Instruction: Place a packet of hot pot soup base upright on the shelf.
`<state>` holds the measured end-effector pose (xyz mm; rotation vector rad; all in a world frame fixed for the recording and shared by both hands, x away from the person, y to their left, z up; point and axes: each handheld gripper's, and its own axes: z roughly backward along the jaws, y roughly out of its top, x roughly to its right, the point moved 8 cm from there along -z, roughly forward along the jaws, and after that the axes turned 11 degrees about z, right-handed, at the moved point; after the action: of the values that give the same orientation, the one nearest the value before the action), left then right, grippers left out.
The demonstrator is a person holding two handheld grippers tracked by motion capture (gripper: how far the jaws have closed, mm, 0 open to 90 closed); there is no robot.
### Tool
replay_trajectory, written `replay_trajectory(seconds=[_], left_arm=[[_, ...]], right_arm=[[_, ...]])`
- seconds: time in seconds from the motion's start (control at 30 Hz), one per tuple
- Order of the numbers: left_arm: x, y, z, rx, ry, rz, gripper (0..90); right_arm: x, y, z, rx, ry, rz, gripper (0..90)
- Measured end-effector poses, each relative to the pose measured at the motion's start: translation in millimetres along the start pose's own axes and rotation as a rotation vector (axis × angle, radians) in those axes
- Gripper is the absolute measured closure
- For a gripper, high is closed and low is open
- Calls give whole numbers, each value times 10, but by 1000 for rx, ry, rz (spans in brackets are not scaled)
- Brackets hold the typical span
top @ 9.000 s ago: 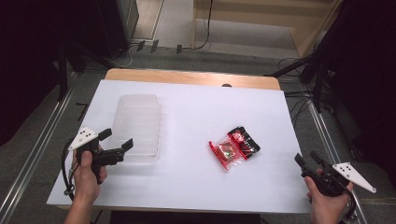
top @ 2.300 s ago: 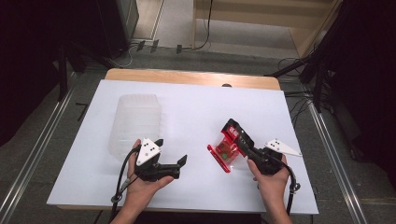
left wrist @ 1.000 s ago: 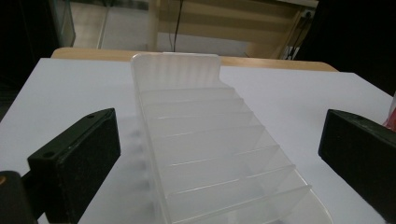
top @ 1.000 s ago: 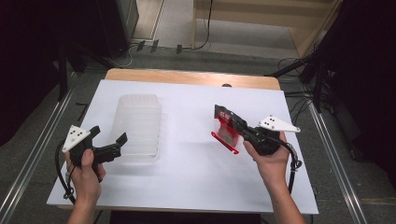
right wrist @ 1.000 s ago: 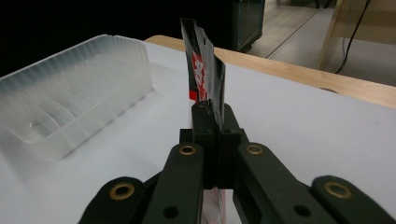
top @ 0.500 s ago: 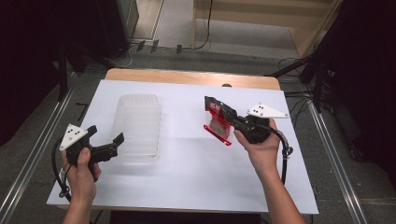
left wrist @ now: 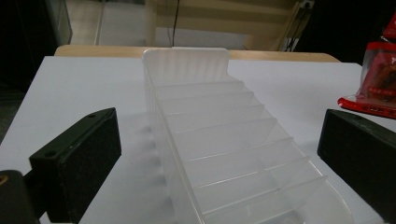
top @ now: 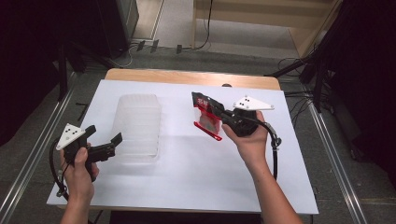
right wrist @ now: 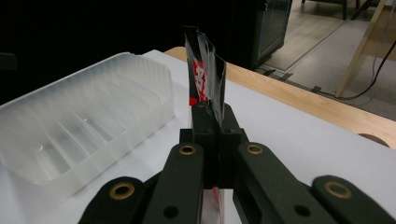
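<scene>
Right gripper [top: 215, 113] was clamped on the red-and-black plastic snack packet [top: 207, 117], held edge-up above the white table [top: 187, 182] for slotting into the clear ribbed plastic divider tray [top: 137, 127], while left gripper [top: 103, 142] waited open-jawed beside it.

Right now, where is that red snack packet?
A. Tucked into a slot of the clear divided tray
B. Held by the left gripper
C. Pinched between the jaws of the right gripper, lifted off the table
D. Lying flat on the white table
C: the right gripper has its jaws closed on the red snack packet, holding it above the white table, beside the clear divided tray, whose slots are bare.
</scene>
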<state>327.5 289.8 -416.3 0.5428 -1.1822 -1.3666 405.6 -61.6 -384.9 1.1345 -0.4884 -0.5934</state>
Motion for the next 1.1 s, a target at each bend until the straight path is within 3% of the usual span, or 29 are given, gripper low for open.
replay_trajectory(seconds=[1.1], left_arm=[[-120,42,57,10,-29,34,0]], right_arm=[[-276,428,-655,27,101,56,900]])
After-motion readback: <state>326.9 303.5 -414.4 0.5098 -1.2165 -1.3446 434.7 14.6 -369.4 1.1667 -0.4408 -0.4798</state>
